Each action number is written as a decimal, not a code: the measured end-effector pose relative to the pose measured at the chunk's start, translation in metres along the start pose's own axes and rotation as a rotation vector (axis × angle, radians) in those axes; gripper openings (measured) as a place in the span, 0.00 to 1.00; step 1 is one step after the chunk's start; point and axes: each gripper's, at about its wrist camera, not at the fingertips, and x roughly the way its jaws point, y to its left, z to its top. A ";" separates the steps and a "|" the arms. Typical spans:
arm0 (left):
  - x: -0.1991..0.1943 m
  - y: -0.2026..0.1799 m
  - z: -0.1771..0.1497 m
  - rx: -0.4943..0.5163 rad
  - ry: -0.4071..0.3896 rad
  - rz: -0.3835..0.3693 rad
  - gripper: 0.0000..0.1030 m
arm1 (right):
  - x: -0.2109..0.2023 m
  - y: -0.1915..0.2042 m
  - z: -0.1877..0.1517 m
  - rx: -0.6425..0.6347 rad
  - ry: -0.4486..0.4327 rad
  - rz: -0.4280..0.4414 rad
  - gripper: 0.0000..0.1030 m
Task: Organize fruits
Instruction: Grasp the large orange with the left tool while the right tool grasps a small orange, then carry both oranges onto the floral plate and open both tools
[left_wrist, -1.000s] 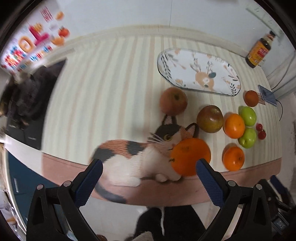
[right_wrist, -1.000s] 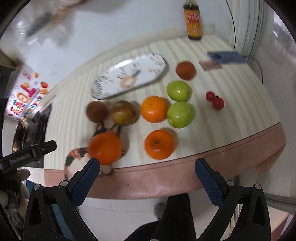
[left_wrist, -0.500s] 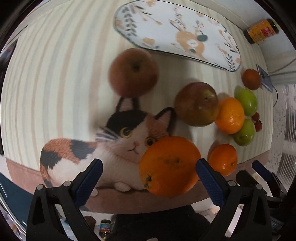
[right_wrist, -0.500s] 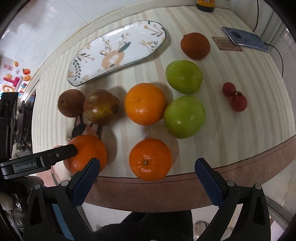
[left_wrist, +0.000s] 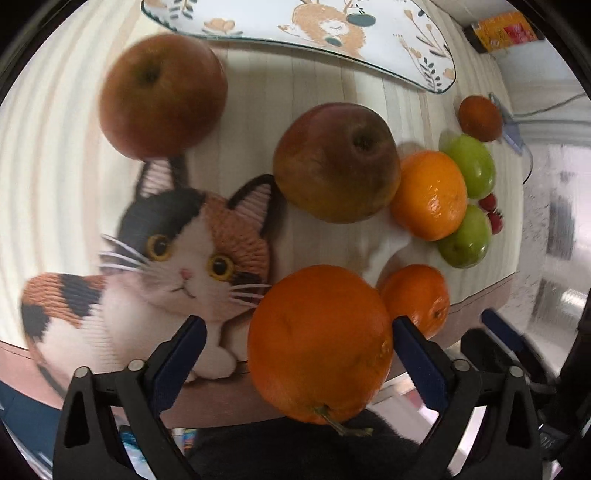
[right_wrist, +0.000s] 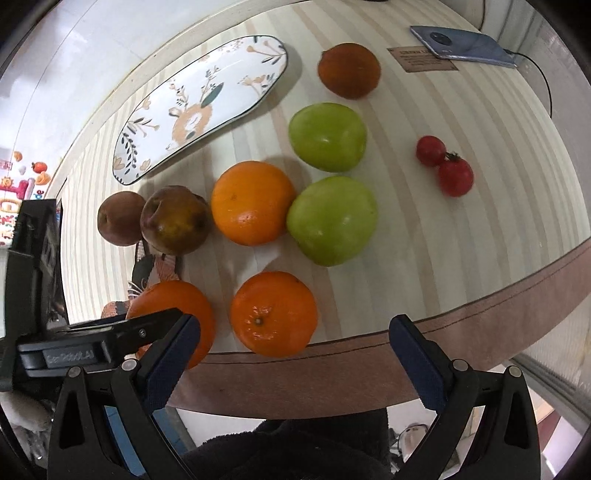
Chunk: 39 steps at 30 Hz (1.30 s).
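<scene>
A big orange (left_wrist: 319, 343) sits at the table's front edge, between the fingers of my left gripper (left_wrist: 298, 326). Its jaws are closing; the right pad (left_wrist: 417, 354) is at the orange's side, while the left pad stands clear of it. In the right wrist view that orange (right_wrist: 177, 306) shows behind the left gripper's finger (right_wrist: 122, 334). My right gripper (right_wrist: 294, 325) is open just in front of another orange (right_wrist: 273, 314). Behind lie a third orange (right_wrist: 251, 203), two green apples (right_wrist: 330, 219), two brownish apples (right_wrist: 173, 221) and an oval flowered plate (right_wrist: 236, 74).
A darker orange fruit (right_wrist: 349, 70) and two cherry tomatoes (right_wrist: 445, 166) lie to the right. A phone (right_wrist: 461, 44) with a cable is at the far right, a bottle (left_wrist: 502, 31) by the wall. The striped cloth bears a cat picture (left_wrist: 177, 240). The table edge (right_wrist: 443, 314) is close.
Both grippers came down toward the table and tilted more steeply. The big orange now fills the left gripper's gap, with the fingers slightly closer together. The right gripper neared the front orange.
</scene>
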 end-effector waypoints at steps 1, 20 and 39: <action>0.001 0.001 -0.001 -0.015 -0.003 -0.041 0.86 | -0.001 -0.002 -0.001 0.006 0.000 0.003 1.00; -0.009 0.031 0.003 -0.047 -0.066 0.083 0.74 | 0.033 0.005 0.004 -0.017 0.061 0.042 0.92; -0.074 -0.016 0.017 -0.027 -0.195 0.128 0.71 | 0.025 0.030 0.012 -0.106 0.078 0.107 0.63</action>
